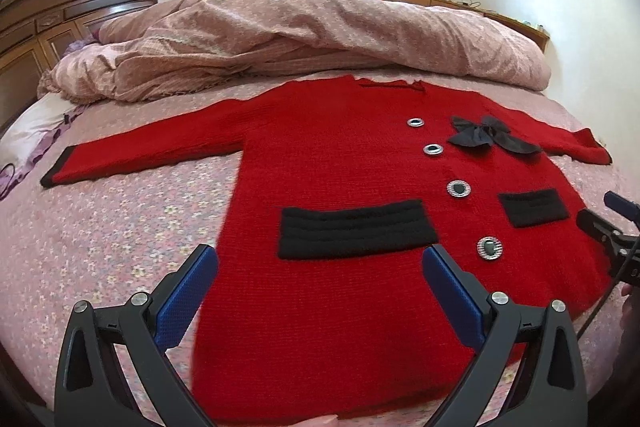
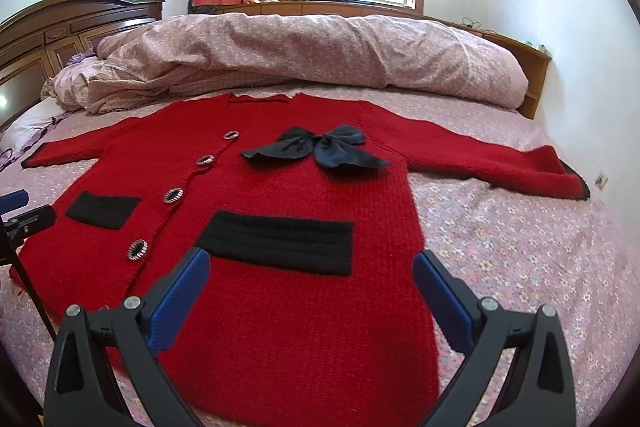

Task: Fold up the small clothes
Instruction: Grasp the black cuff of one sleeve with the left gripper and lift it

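Over the near hem of the garment, the left gripper (image 1: 320, 259) hangs with its blue-padded fingers (image 1: 188, 291) spread wide and nothing between them; the right gripper (image 2: 312, 267) hovers alongside it, equally released and empty. Beneath both lies the red knitted cardigan with black cuffs (image 1: 328, 163), spread face up and flat on the pink flowered bedspread (image 1: 120, 227), both sleeves stretched out to the sides. It carries two black knitted pockets (image 2: 280, 241), a row of four round silver-rimmed buttons (image 1: 458, 189) and a dark fabric bow (image 2: 320, 147) on the chest. By my reading, no fold has been made: the sleeves and body all remain to be turned in. Beyond it a rumpled pink quilt (image 2: 300, 55) is heaped along the far side. No basket or box is in sight.
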Action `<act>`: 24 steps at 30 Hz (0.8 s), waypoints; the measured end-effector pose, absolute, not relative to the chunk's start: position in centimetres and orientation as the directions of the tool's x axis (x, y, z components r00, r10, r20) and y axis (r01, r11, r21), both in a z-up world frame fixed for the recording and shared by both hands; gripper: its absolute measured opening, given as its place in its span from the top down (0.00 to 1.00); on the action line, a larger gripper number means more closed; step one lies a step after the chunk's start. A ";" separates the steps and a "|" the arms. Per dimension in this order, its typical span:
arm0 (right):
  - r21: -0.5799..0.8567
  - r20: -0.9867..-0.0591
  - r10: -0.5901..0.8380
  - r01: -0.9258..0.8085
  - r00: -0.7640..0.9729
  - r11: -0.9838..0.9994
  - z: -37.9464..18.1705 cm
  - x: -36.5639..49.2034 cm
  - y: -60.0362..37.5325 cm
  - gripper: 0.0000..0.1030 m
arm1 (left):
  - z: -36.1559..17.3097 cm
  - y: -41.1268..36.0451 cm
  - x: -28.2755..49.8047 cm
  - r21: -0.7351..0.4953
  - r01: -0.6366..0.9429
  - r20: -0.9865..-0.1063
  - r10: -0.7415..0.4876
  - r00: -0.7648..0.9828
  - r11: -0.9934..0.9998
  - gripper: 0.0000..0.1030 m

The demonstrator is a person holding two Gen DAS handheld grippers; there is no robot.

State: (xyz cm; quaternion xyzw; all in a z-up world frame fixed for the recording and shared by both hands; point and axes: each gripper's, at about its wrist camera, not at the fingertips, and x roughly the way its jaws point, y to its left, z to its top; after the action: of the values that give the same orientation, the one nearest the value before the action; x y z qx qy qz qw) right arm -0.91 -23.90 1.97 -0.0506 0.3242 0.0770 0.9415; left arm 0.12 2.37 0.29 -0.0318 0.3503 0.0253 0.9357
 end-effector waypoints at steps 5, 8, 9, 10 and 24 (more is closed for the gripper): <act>-0.059 -0.614 0.131 -0.211 0.778 0.976 2.0 -0.3 -22.2 0.00 | -0.1 6.4 0.8 -0.043 -0.174 -0.681 0.099 0.726 0.984 0.04; -0.065 -0.615 0.132 -0.216 0.777 0.974 1.8 0.4 -21.2 0.00 | -0.5 11.0 2.1 -0.131 -0.246 -0.731 0.074 0.678 0.960 0.04; -0.063 -0.616 0.133 -0.217 0.777 0.974 1.8 0.7 -20.8 0.00 | -0.5 12.5 2.3 -0.160 -0.255 -0.728 0.060 0.683 0.954 0.04; -0.063 -0.616 0.132 -0.216 0.777 0.974 1.9 1.2 -20.1 0.00 | -0.3 14.5 2.7 -0.186 -0.270 -0.719 0.057 0.692 0.945 0.04; 0.104 -0.593 0.389 -0.412 0.705 0.905 4.8 8.6 -1.0 0.00 | -5.2 39.8 4.6 -0.721 -0.513 -0.637 -0.154 0.755 0.466 0.06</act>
State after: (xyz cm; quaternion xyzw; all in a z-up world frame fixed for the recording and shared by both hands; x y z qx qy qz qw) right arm 8.62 -0.98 4.84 -0.0184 0.3172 0.2170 0.9230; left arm 4.58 39.85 -5.16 -0.5041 0.3311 0.1136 0.7895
